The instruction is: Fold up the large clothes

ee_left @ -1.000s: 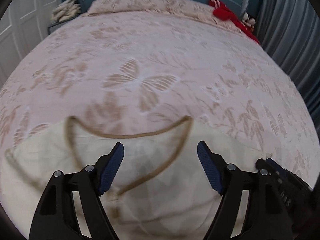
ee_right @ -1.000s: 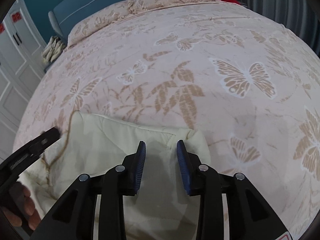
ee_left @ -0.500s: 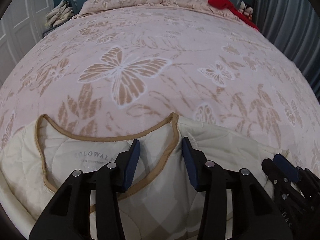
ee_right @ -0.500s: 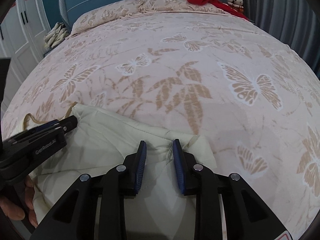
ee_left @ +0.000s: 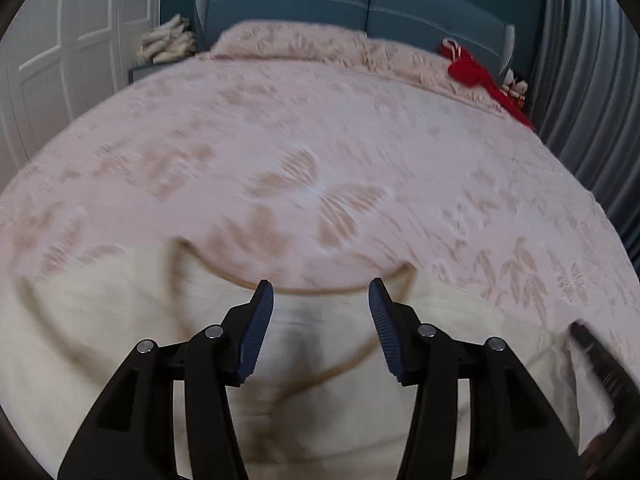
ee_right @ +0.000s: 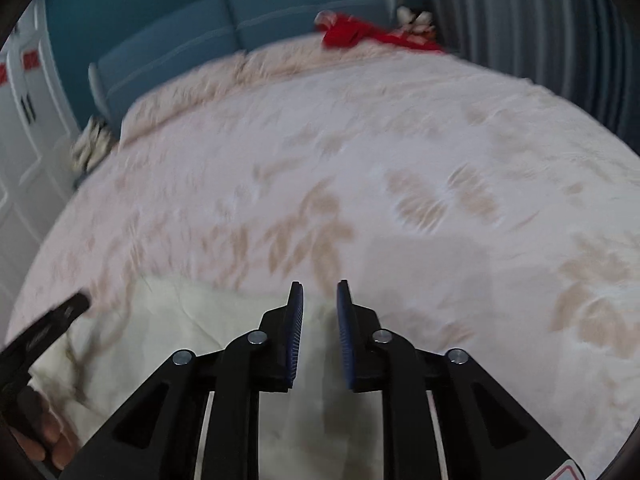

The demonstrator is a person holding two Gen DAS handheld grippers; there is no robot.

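Both views are smeared with blur, so we cannot read any print on the cream quilted garment with tan-trimmed neckline (ee_left: 312, 344), which lies at the near edge of the bed with the pink butterfly-patterned bedspread (ee_left: 320, 152). Its lower part is cut off behind the black gripper frames. Our left hand-held gripper (ee_left: 321, 294) is spread wide above the neckline. Only the right wrist view shows our right hand-held gripper (ee_right: 320, 300), its jaws narrowly parted; whether cloth sits between them we cannot tell.
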